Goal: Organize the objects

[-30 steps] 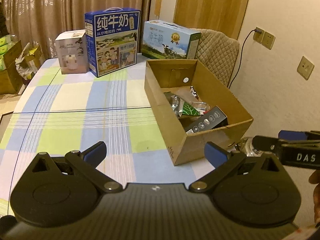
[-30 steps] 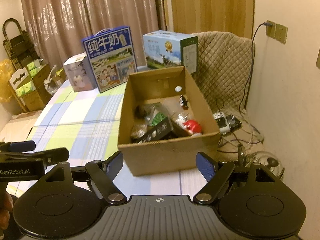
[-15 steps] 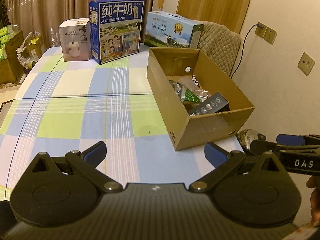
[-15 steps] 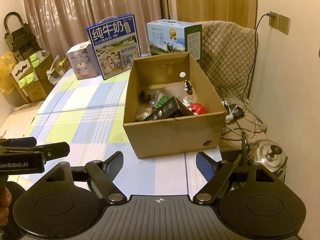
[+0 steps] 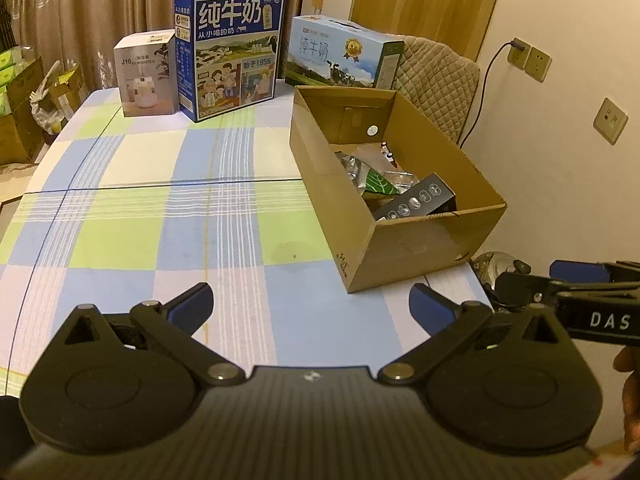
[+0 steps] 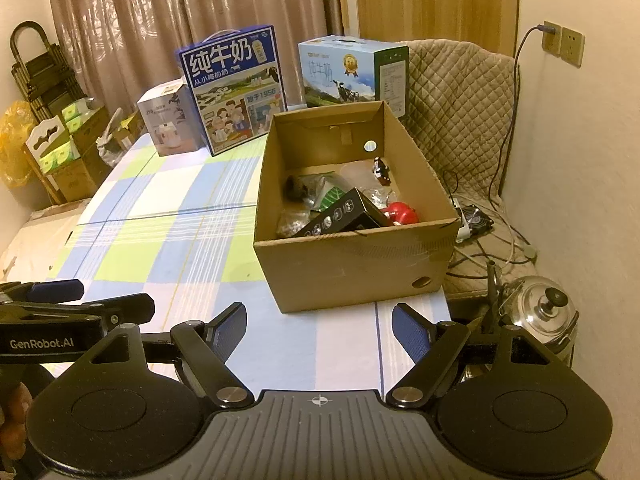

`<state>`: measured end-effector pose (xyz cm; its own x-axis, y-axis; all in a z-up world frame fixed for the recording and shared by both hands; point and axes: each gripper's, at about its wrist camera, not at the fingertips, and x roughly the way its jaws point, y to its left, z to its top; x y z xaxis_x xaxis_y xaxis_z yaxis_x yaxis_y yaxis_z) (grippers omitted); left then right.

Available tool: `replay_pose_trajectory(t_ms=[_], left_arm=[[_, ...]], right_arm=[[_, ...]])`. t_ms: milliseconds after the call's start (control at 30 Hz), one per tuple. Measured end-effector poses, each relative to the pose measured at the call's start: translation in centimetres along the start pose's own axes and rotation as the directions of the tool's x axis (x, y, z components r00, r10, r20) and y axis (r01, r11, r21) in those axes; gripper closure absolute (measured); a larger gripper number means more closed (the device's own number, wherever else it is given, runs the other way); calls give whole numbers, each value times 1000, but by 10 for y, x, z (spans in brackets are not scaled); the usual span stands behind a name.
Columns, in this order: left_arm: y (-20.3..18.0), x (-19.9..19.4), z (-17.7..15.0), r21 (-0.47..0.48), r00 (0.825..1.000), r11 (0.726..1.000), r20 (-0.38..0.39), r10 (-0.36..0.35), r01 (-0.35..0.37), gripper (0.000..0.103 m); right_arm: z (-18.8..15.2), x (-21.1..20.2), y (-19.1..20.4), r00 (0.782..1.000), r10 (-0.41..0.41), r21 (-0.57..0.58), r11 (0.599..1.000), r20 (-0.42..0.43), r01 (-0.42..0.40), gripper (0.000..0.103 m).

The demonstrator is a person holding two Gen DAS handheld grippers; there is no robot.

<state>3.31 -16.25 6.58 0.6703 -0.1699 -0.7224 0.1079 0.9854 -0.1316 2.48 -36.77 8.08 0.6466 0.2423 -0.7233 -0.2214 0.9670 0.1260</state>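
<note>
An open cardboard box (image 5: 416, 248) (image 6: 352, 268) stands at the right edge of the checked tablecloth (image 5: 160, 208) (image 6: 168, 224). It holds a black box (image 6: 340, 216) (image 5: 416, 202), a green-leaf packet (image 5: 376, 182) (image 6: 330, 196), foil packets, a red item (image 6: 402, 214) and a small cow figure (image 6: 381, 170). My left gripper (image 5: 310, 308) is open and empty above the near table, left of the box. My right gripper (image 6: 318, 328) is open and empty in front of the box. Each gripper's side shows in the other's view.
A blue milk carton (image 5: 232, 52) (image 6: 234, 88), a white humidifier box (image 5: 146, 74) (image 6: 168, 120) and a light-blue milk case (image 5: 344, 54) (image 6: 352, 70) stand at the table's far edge. A quilted chair (image 6: 456, 112), cables and a steel kettle (image 6: 540, 312) are to the right, by the wall.
Both grippers have drawn back and risen from the box, so more table shows in front of it. Both stay open and empty.
</note>
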Motion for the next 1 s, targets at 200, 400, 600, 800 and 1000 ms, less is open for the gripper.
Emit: replay_pose_trajectory(t_ms=[200,400,600,800,1000], left_arm=[[0,1,-2,0,1000,1000,-8,0,0,1],[0,2,-2,3,1000,1000,-10,-2,2,1],[-1,3,-3,3,1000,1000,-9,-1,1,1],[0,3,-4,3,1000,1000,-9,-2,2,0],[1,3,-4,4,1000,1000,-4,-4,4,1]], right_arm=[[-1,1,3,1000,5,-6,1000,-5,-5,26],[-1,1,3,1000,4,-7,1000,-6,-4,26],[-2,1,3,1000,4,-7,1000,-7,-4,26],[-4,3,4,1000,8,-10,1000,-11,-8,26],[-4,3,4,1000,8,-10,1000,-13,-8,26]])
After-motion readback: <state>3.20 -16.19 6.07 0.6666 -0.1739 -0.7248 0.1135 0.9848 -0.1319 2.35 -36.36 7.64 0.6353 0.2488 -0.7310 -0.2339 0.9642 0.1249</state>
